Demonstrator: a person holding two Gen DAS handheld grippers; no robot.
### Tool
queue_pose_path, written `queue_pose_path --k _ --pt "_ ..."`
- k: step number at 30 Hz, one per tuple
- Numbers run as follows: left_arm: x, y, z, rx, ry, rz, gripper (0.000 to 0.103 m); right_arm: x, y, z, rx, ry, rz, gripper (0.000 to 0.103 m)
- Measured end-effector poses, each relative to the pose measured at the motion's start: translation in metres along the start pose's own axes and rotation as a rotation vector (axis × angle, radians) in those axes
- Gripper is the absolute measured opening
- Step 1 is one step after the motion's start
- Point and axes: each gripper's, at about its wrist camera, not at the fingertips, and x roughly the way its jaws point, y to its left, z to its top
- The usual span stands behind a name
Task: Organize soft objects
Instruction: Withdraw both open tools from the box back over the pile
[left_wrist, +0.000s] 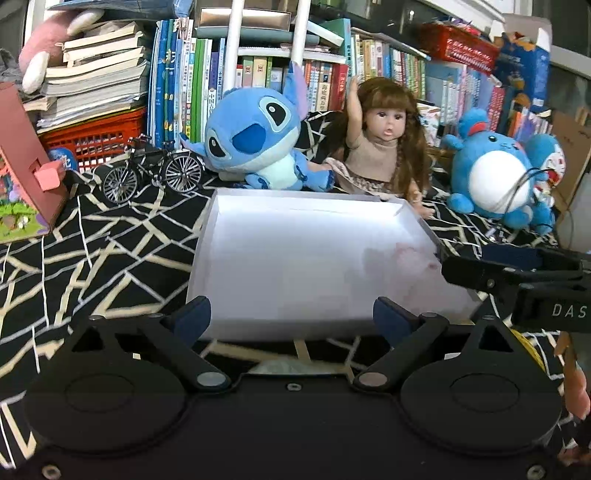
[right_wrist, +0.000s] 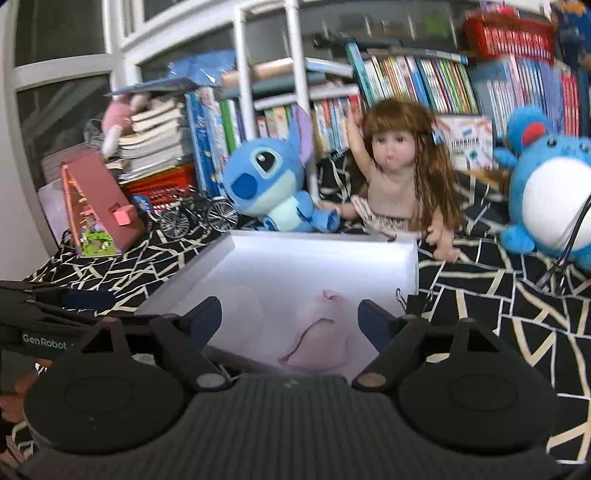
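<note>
A shallow white box (left_wrist: 295, 221) (right_wrist: 406, 258) lies on the black patterned cloth, in front of both grippers. A pale pink soft object (right_wrist: 317, 332) (left_wrist: 406, 258) rests inside it near the right corner. My left gripper (left_wrist: 291, 317) stands open just short of the box's near edge, nothing between its fingers. My right gripper (right_wrist: 290, 317) is open above the near part of the box, with the pink object lying below and between its fingers, untouched. Behind the box sit a blue alien plush (left_wrist: 255, 136) (right_wrist: 273, 177), a long-haired doll (left_wrist: 384, 144) (right_wrist: 399, 166) and a round blue plush (left_wrist: 495, 173) (right_wrist: 550, 192).
A small metal bicycle (left_wrist: 151, 173) (right_wrist: 199, 218) and a pink dollhouse (left_wrist: 22, 166) (right_wrist: 96, 206) stand at the left. Stacked books, red baskets (left_wrist: 92, 136) and a crowded bookshelf (left_wrist: 332, 74) fill the back. A black cable (right_wrist: 565, 251) hangs over the round plush.
</note>
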Motion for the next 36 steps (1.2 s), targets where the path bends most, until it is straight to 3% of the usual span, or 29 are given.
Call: queue_pose_path --k 5,15,21,27,36 --pt "-0.025 0.001 -0.023 -0.009 -0.018 -0.022 0.095 -0.023 0.01 -0.017 -0.019 -0.044 0.013 0.096" --pt "-0.053 0.007 -0.07 -0.021 -0.058 0.037 0.098 -0.054 0.019 -0.061 -0.041 -0.07 -0.01 0.102" --pt "-0.058 0.02 -0.091 -0.09 -0.078 0.039 0.099 -0.066 0.023 -0.085 -0.058 -0.077 -0.048 0.103" --pt "-0.06 0.027 -0.105 -0.077 -0.079 0.108 0.099 -0.076 0.023 -0.101 -0.022 -0.09 -0.063 0.103" --pt "-0.052 0.034 -0.114 -0.054 -0.072 0.195 0.099 -0.087 0.035 -0.119 -0.082 -0.099 -0.128 0.103"
